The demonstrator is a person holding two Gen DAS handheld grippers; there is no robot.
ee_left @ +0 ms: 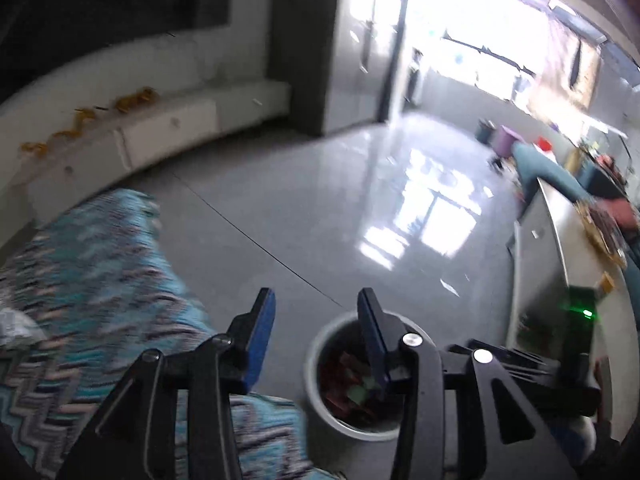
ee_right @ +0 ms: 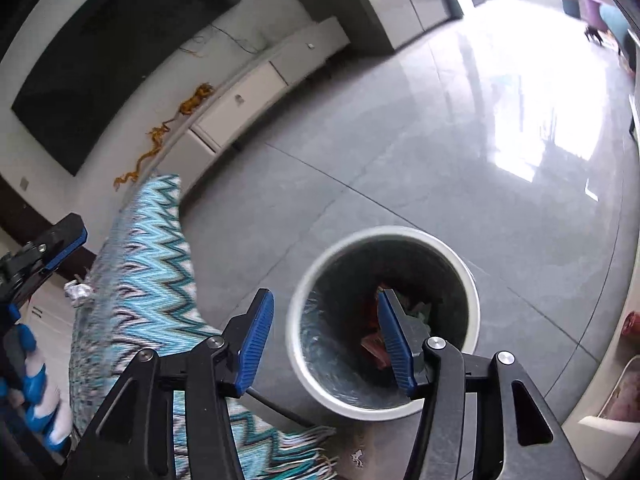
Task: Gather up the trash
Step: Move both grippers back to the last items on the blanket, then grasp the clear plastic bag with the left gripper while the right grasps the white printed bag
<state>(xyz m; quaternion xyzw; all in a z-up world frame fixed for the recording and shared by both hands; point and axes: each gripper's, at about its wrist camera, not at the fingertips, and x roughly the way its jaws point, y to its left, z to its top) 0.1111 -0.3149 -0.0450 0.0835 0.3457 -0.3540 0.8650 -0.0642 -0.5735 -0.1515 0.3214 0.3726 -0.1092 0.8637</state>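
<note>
A white round trash bin (ee_right: 472,280) stands on the grey tiled floor, with red and green wrappers (ee_right: 372,346) inside. My right gripper (ee_right: 326,316) is open and empty, held above the bin's left rim. My left gripper (ee_left: 316,308) is open and empty, above the floor just left of the same bin (ee_left: 320,400). The left gripper also shows at the left edge of the right wrist view (ee_right: 60,240). A small crumpled silvery scrap (ee_right: 78,292) lies at the left edge of the zigzag cloth.
A blue zigzag cloth (ee_right: 160,260) covers a surface left of the bin. A low white cabinet (ee_right: 248,100) with orange string (ee_right: 192,100) runs along the far wall under a dark screen (ee_right: 120,40). A white counter (ee_left: 560,260) stands at the right.
</note>
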